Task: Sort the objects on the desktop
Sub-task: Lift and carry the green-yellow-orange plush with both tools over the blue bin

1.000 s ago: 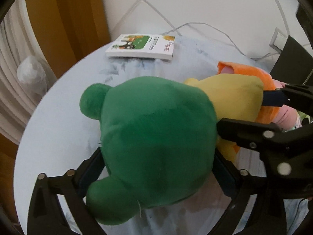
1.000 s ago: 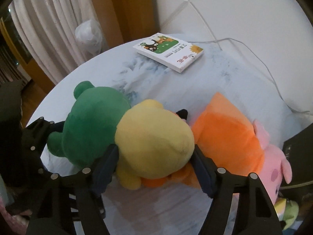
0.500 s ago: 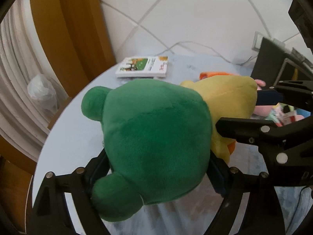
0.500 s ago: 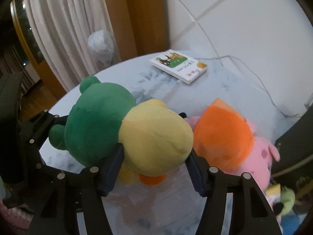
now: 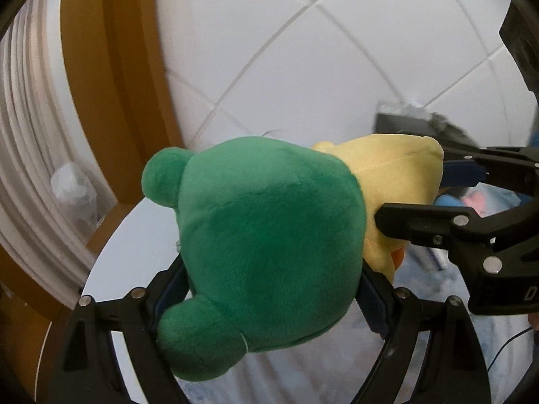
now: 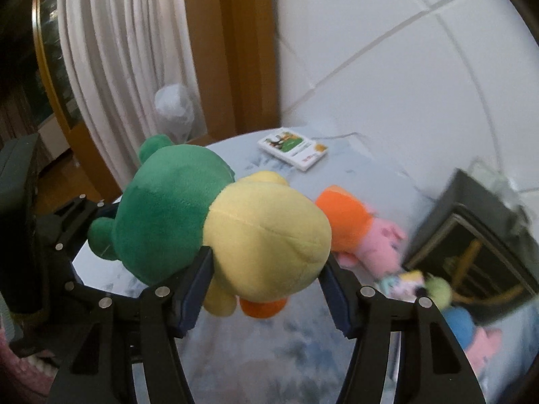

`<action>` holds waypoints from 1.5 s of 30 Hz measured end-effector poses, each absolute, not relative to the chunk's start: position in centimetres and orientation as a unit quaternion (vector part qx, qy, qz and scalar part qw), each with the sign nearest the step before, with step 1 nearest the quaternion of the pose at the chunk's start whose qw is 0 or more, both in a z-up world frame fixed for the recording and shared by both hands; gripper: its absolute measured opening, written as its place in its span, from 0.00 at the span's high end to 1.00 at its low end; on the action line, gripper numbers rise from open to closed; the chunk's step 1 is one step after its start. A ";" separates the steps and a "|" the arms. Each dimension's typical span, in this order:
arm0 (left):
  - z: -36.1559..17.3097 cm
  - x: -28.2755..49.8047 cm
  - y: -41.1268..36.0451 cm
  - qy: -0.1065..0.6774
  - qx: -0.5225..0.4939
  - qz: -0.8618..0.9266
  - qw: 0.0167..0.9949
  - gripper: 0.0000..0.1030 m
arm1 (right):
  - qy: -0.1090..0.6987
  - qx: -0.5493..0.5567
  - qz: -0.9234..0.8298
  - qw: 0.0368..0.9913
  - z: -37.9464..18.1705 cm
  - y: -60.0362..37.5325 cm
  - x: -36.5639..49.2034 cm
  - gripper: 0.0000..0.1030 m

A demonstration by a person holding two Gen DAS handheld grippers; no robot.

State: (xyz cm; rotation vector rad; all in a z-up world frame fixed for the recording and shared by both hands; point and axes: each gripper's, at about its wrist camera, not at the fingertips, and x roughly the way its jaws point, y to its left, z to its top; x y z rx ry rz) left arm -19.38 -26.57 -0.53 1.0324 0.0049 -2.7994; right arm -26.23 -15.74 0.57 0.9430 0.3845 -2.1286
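A green frog plush (image 5: pixel 269 245) hangs above the table, and my left gripper (image 5: pixel 273 289) is shut on it, pads pressed into both its sides. Right beside it and touching it is a yellow duck plush (image 6: pixel 266 235) with orange feet. My right gripper (image 6: pixel 266 279) is shut on the duck, which is also off the table. The left wrist view shows the duck (image 5: pixel 397 188) to the right, between the right gripper's fingers (image 5: pixel 421 219). The right wrist view shows the frog (image 6: pixel 168 208) on the left.
Below lies the round pale table (image 6: pixel 269 353). On it are an orange and pink plush (image 6: pixel 353 225), a book (image 6: pixel 293 148) at the far edge, a black box (image 6: pixel 478 235) at the right and small toys (image 6: pixel 434 286). Curtain and a white bag (image 6: pixel 173 107) stand behind.
Both grippers have risen with their plush toys, which left the tabletop. The table, the book and the orange plush now look smaller and lower. More wall fills the left wrist view.
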 end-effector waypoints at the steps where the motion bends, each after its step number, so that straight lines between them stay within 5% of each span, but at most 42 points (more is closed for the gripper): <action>1: 0.1 -18.9 -25.8 0.000 0.339 -0.938 0.073 0.15 | 0.149 0.366 -0.838 0.376 1.1 -15.1 -25.7 0.40; 17: 8.7 -12.0 -10.5 -0.056 0.251 -0.964 -0.072 0.15 | 0.089 0.298 -0.919 0.244 10.6 1.9 -14.6 0.40; 45: 15.4 -3.9 18.6 -0.138 0.165 -0.928 -0.303 0.15 | 0.010 0.228 -0.974 0.000 16.4 30.8 0.2 0.40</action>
